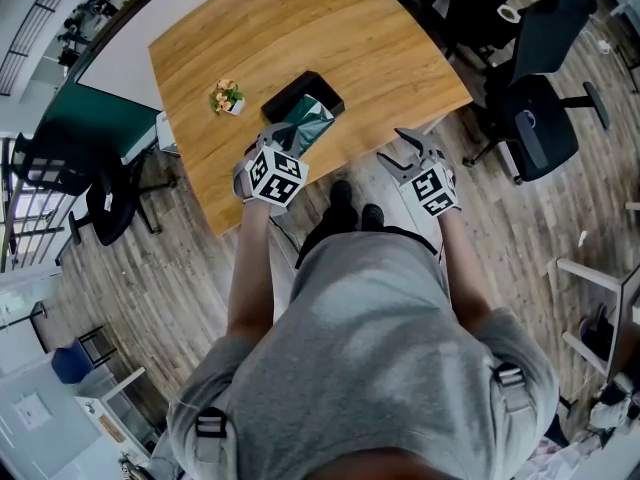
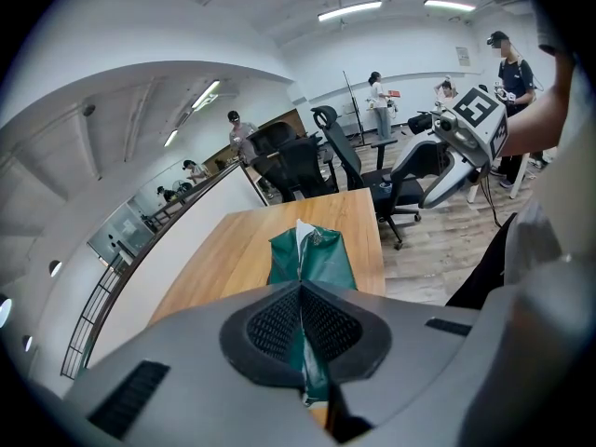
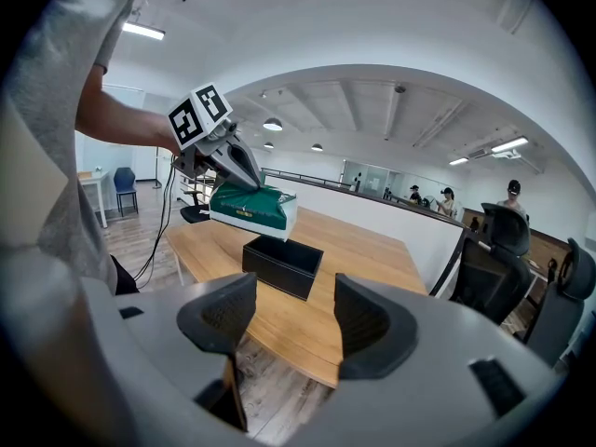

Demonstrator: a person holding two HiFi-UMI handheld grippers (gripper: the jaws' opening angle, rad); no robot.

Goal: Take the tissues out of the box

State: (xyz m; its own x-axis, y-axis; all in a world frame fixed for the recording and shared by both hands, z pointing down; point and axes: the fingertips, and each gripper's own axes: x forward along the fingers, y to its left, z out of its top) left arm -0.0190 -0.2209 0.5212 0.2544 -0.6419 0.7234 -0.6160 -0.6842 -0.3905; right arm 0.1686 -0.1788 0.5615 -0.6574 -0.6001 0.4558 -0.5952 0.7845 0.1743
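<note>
My left gripper (image 2: 301, 322) is clamped tight on the green tissue pack (image 2: 307, 261), which hangs from its jaws just above the black box (image 3: 282, 264) on the wooden table (image 3: 372, 250). My right gripper (image 3: 296, 322) has its jaws spread wide with nothing between them, and the box sits ahead of it, past the table edge.

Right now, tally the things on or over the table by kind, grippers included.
green tissue pack: 1, lifted clear of the box
black box: 1, open
potted flowers: 1
Grippers: 2, left gripper shut on the pack, right gripper open, empty
Total: 5
</note>
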